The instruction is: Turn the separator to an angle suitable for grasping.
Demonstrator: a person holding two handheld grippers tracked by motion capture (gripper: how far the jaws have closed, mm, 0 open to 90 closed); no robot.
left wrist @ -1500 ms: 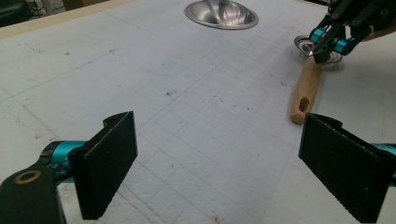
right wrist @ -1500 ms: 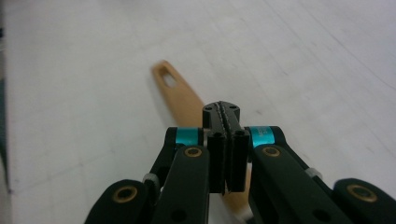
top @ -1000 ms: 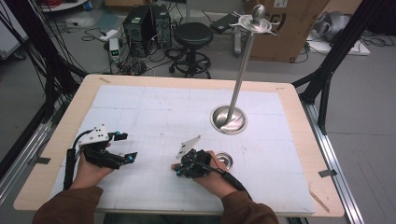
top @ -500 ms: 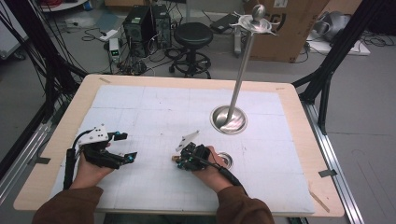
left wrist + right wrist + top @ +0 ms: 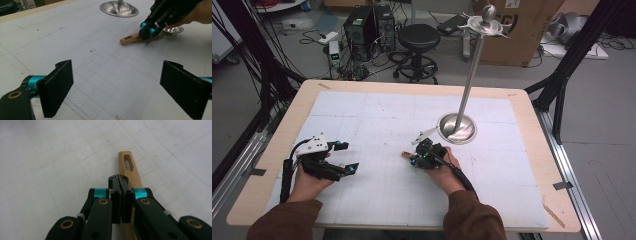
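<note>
Right tongs (image 5: 121, 185) are clenched tight atop the wooden handle (image 5: 130, 168), just before the steel stand (image 5: 457, 128), pinning it; left tongs (image 5: 120, 88) gape released, waiting.

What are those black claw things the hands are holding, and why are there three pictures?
A person holds a squeezable gripper in each hand. One picture looks down from above the white gridded table mat; the other two come from small cameras riding on each gripper. The left gripper rests with its jaws wide open and nothing between them. The right gripper is squeezed shut, its tips down on a flat, light wooden handle with a slot in its end; whether it grips it I can't tell. Behind stands a tall shiny metal stand on a round base.
</note>
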